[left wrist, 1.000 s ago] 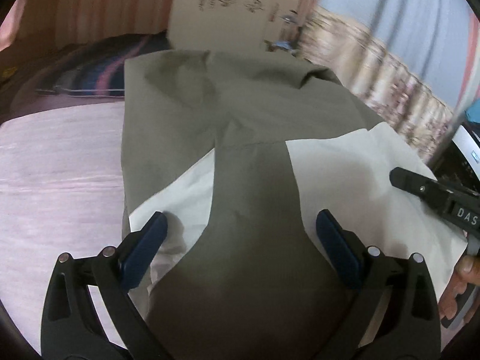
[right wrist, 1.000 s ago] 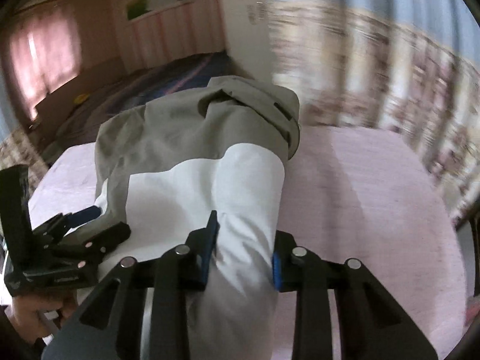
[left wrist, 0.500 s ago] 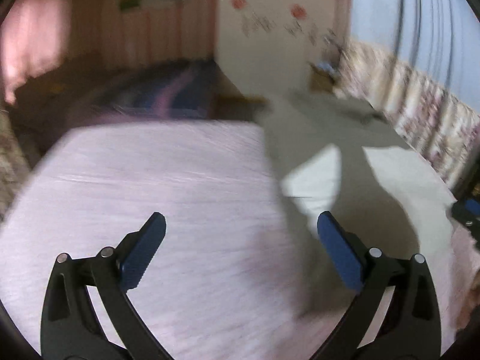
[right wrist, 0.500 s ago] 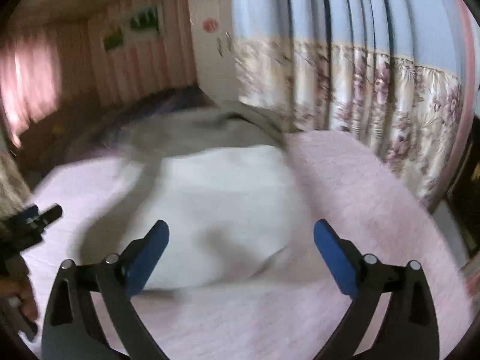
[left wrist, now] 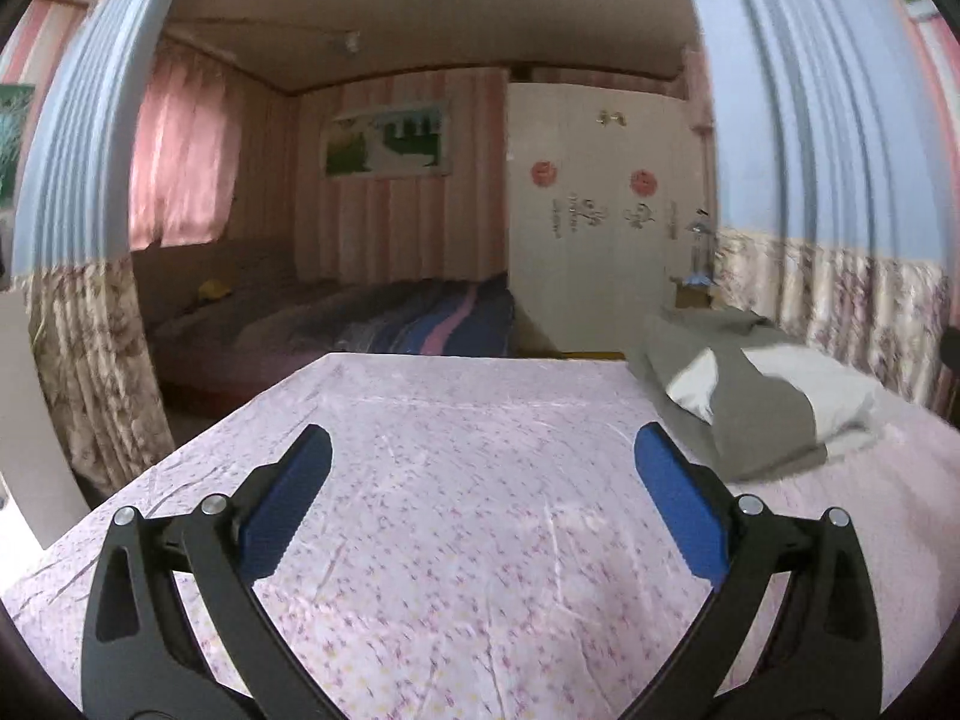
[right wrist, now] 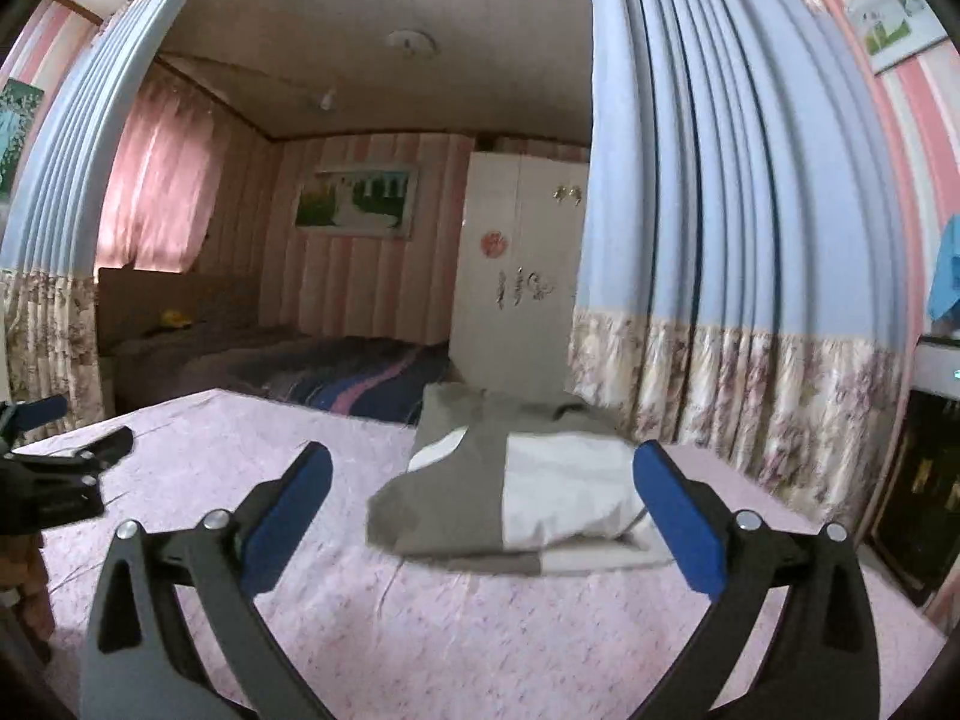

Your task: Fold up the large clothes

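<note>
A grey and white garment (right wrist: 516,486) lies folded in a compact stack on the pink flowered tabletop (right wrist: 420,648), near its far right side. In the left wrist view the garment (left wrist: 762,402) sits at the right. My right gripper (right wrist: 480,510) is open and empty, raised and drawn back from the stack. My left gripper (left wrist: 480,504) is open and empty over bare cloth, left of the garment. The left gripper also shows at the left edge of the right wrist view (right wrist: 54,474).
Blue and floral curtains (right wrist: 750,312) hang close behind the table's right side. A bed with a striped blanket (left wrist: 420,324) lies beyond the far edge. A white wardrobe (left wrist: 600,252) stands at the back. A dark cabinet (right wrist: 924,480) stands at the far right.
My right gripper let go of the garment and opened. Both grippers pulled back and lifted away; the left one swung off the garment to the bare cloth on its left.
</note>
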{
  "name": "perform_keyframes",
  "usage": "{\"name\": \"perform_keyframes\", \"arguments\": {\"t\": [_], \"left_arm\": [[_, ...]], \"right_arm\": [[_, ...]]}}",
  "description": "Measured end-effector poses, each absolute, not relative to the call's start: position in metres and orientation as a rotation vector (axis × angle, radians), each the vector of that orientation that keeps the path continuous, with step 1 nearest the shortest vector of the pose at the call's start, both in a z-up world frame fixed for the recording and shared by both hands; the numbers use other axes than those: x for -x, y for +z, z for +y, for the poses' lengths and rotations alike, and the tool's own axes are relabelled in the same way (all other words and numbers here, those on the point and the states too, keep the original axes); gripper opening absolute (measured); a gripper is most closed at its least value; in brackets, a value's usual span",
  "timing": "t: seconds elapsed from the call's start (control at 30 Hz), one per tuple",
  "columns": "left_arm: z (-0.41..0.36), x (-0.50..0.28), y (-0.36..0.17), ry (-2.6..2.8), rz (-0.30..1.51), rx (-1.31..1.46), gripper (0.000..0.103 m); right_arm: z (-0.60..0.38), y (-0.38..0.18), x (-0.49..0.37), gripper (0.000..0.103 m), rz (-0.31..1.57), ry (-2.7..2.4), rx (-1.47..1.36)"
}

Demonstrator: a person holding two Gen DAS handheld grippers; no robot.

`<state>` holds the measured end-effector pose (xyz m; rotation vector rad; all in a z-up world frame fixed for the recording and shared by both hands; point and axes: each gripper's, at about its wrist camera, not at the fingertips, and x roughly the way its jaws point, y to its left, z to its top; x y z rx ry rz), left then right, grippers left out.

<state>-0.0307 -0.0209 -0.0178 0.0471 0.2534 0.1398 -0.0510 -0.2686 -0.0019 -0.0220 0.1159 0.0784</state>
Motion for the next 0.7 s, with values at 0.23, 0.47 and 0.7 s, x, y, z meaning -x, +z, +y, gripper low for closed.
{"name": "perform_keyframes", "arguments": {"t": [0.23,0.47,0.7], "left_arm": [[-0.03,0.027,-0.019,0.136,0.216,-0.015,0.1],[-0.025,0.012,-0.028,0.109,0.317,0.005,0.1],[-0.038,0.021,-0.027,0.08,0.282,-0.04,0.1]], "right_arm": [[-0.279,-0.02,0.06,0.1,0.164,0.066,-0.01],[-0.293,-0.028,0.052,0.1,0.227,0.009,-0.058],[-0.299,-0.03,0.047,0.1,0.252,0.009,-0.08]]}}
